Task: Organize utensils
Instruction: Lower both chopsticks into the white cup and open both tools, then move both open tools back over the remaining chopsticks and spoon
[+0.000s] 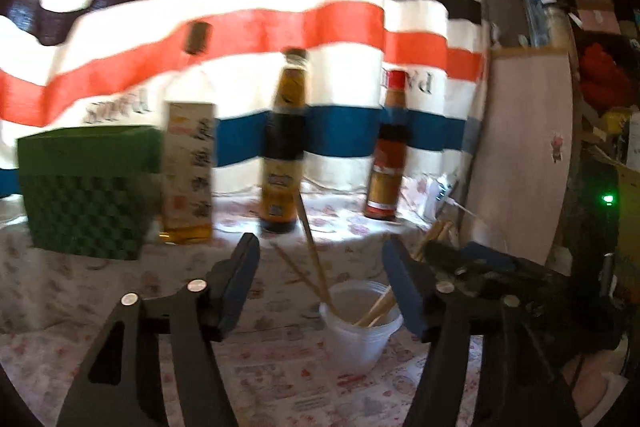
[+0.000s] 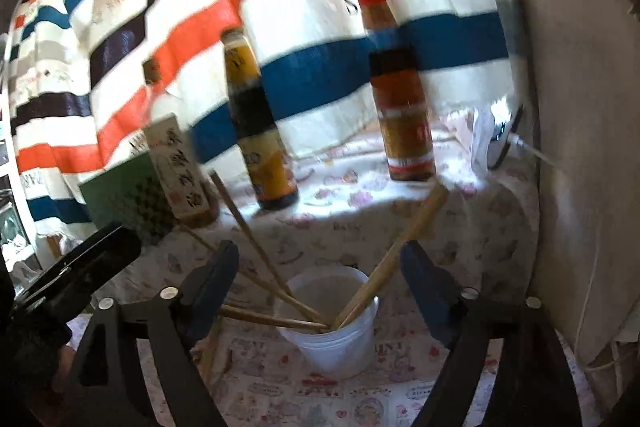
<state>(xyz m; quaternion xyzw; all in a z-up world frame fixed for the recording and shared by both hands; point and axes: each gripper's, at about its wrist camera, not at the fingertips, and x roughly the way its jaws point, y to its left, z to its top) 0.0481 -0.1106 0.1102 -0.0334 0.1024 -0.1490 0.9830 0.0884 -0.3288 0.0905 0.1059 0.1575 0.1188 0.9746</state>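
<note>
A translucent white plastic cup [image 1: 360, 335] [image 2: 332, 343] stands on the flowered tablecloth and holds several wooden chopsticks [image 1: 312, 247] [image 2: 400, 251] that lean out to both sides. My left gripper [image 1: 322, 241] is open, and the cup sits low between its fingers, nearer the right one. My right gripper [image 2: 320, 247] is open wide with the cup centred below its fingertips. The chopsticks fan up through the gap, and no pad presses on them. Each gripper shows at the edge of the other's view, the right gripper [image 1: 480, 267] and the left gripper [image 2: 100, 247].
At the back left stands a green patterned container [image 1: 84, 187] [image 2: 124, 195]. Beside it are a box-labelled bottle [image 1: 188, 167], a dark sauce bottle [image 1: 284, 147] [image 2: 260, 131] and a red-capped bottle [image 1: 388, 147] [image 2: 404, 107]. A striped curtain hangs behind; a pale panel [image 1: 520, 147] closes the right.
</note>
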